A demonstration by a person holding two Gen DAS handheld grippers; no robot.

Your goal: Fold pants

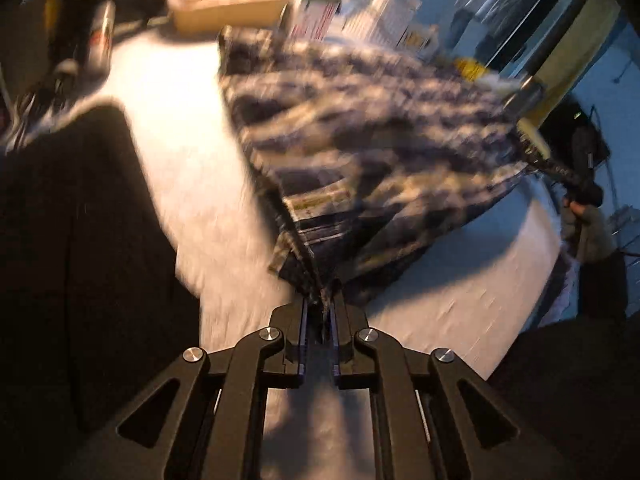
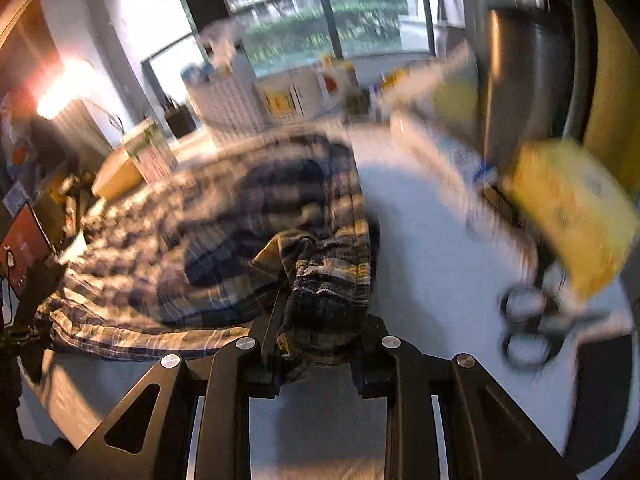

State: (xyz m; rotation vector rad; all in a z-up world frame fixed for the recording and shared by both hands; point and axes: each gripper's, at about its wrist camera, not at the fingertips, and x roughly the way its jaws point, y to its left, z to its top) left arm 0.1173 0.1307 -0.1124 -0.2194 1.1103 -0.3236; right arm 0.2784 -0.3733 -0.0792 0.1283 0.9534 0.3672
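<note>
The plaid pants (image 1: 360, 128), blue, white and yellow checked, hang lifted above the white table (image 1: 180, 128), blurred by motion. My left gripper (image 1: 321, 308) is shut on one edge of the pants. In the right wrist view the pants (image 2: 224, 216) spread out to the left over the table (image 2: 420, 240), and my right gripper (image 2: 316, 344) is shut on the bunched waistband. The right gripper also shows in the left wrist view (image 1: 576, 184), far right, holding the other end of the pants.
A tan box (image 1: 228, 4) and white boxes (image 1: 372, 12) stand at the table's far edge. A dark cloth (image 1: 72, 240) lies at the left. Scissors (image 2: 532, 324) and a yellow pack (image 2: 572, 216) lie at the right of the table.
</note>
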